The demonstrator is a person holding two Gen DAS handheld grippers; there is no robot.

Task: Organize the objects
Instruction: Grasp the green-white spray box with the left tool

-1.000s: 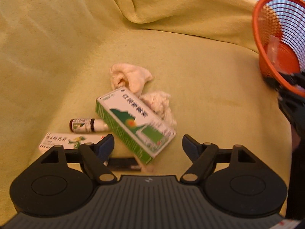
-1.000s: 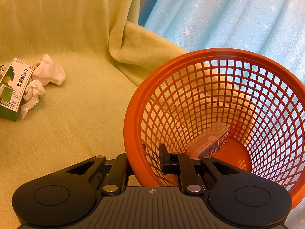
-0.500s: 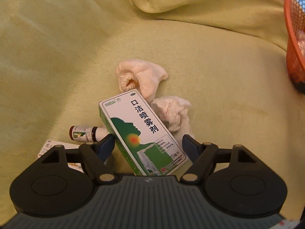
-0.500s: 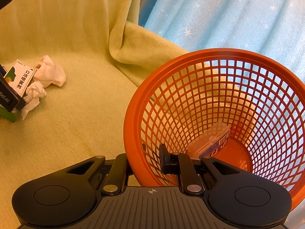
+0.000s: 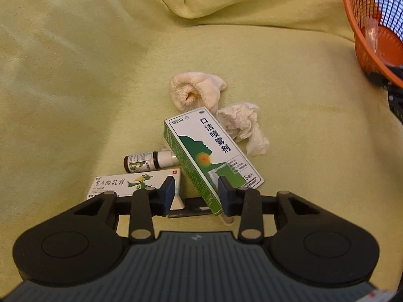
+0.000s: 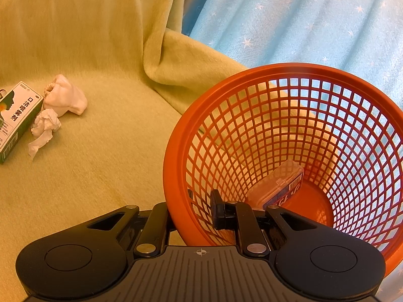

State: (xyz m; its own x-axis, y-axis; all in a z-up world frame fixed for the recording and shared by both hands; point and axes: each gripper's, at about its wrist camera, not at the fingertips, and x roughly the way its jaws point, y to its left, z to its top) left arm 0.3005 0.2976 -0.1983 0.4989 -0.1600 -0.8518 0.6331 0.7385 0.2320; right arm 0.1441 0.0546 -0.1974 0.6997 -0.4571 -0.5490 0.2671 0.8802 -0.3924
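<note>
In the left wrist view the left gripper (image 5: 196,192) has just been closing its jaws around the near end of the green spray box (image 5: 211,158); whether both pads press yet, I cannot tell. The next move is probably lifting it toward the orange basket (image 5: 352,25), with open blanket (image 5: 289,75) between. In the right wrist view the right gripper (image 6: 191,211) pinches the basket's near rim narrowly, tilting its mouth toward the box.

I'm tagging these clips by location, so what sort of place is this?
Probably a home sofa or bed: soft green blanket, starry blue cloth, medicine boxes and an orange basket.
</note>
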